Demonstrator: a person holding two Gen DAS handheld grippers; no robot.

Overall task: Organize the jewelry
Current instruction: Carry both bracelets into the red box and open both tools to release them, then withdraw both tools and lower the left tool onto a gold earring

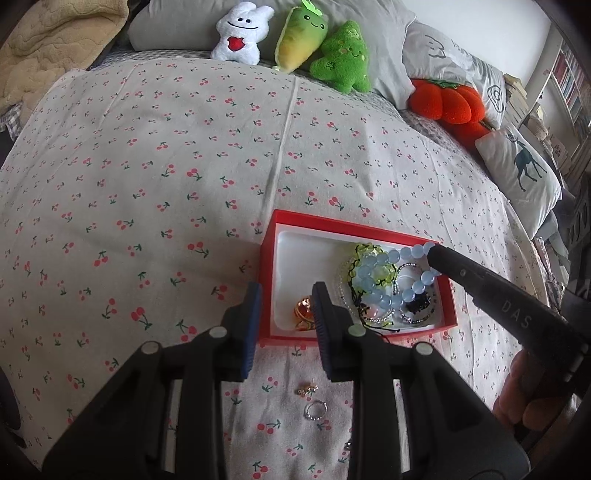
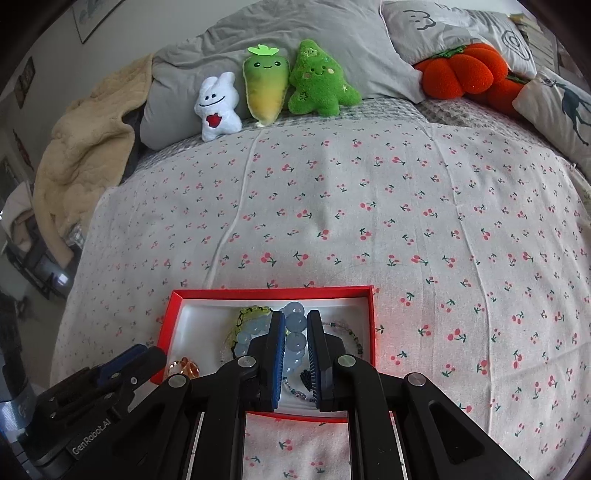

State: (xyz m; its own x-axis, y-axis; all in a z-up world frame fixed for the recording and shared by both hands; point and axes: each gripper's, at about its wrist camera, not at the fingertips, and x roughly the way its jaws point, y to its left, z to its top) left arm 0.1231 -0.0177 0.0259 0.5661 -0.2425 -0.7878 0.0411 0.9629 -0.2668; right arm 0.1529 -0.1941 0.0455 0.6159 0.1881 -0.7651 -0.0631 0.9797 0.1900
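A red box with a white lining [image 1: 295,240] [image 2: 207,310] lies on the cherry-print bedspread. It holds a blue bead bracelet [image 1: 384,295] [image 2: 295,332], a green bead bracelet [image 1: 373,258] [image 2: 251,314], a dark bracelet [image 1: 417,306] and an orange-gold piece [image 1: 304,312] [image 2: 183,365]. My right gripper [image 2: 295,325] [image 1: 434,254] is shut on the blue bead bracelet over the box. My left gripper [image 1: 286,295] [image 2: 144,356] is open and empty at the box's near left corner. A small gold earring [image 1: 308,389] and a silver ring [image 1: 316,410] lie on the bedspread in front of the box.
Plush toys sit at the bed's head: a white rabbit [image 1: 240,33] [image 2: 218,107], a green-yellow vegetable [image 1: 299,37] [image 2: 264,85], a green tree [image 1: 343,55] [image 2: 319,81], and an orange pumpkin [image 1: 447,101] [image 2: 461,72]. Grey pillows [image 2: 332,33] and a deer cushion [image 1: 521,173] lie beyond.
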